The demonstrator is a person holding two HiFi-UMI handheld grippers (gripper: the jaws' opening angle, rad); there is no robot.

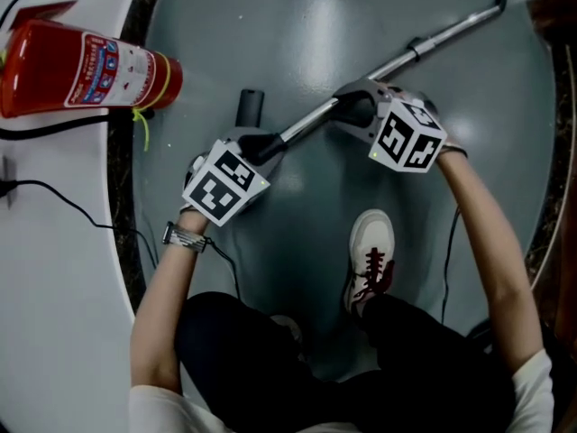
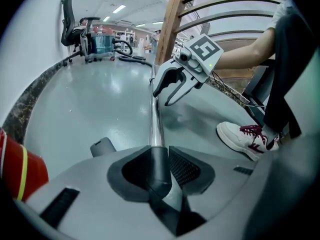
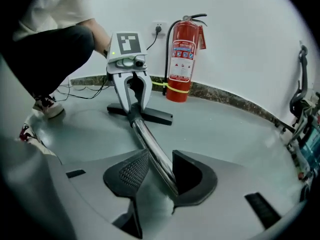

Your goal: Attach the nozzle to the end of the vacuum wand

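Observation:
The chrome vacuum wand (image 1: 433, 41) slants from upper right to lower left above the grey floor. Its lower end meets a black collar (image 2: 159, 166), and my left gripper (image 1: 261, 144) is shut on that collar, pads (image 2: 186, 168) against its sides. The nozzle's black floor head (image 3: 150, 115) lies flat under that gripper; one end (image 1: 250, 106) pokes out beyond it. Whether the collar is seated on the wand I cannot tell. Further up, my right gripper (image 1: 352, 108) straddles the wand (image 3: 150, 146) with its jaws open; the tube rests near the right pad (image 3: 189, 176).
A red fire extinguisher (image 1: 81, 66) stands by the white wall behind a dark stone skirting, with a cable (image 1: 63, 201) beside it. The person's white shoe (image 1: 371, 251) rests beneath the wand. A wooden post (image 2: 170, 24) and an office chair (image 2: 72, 26) stand farther off.

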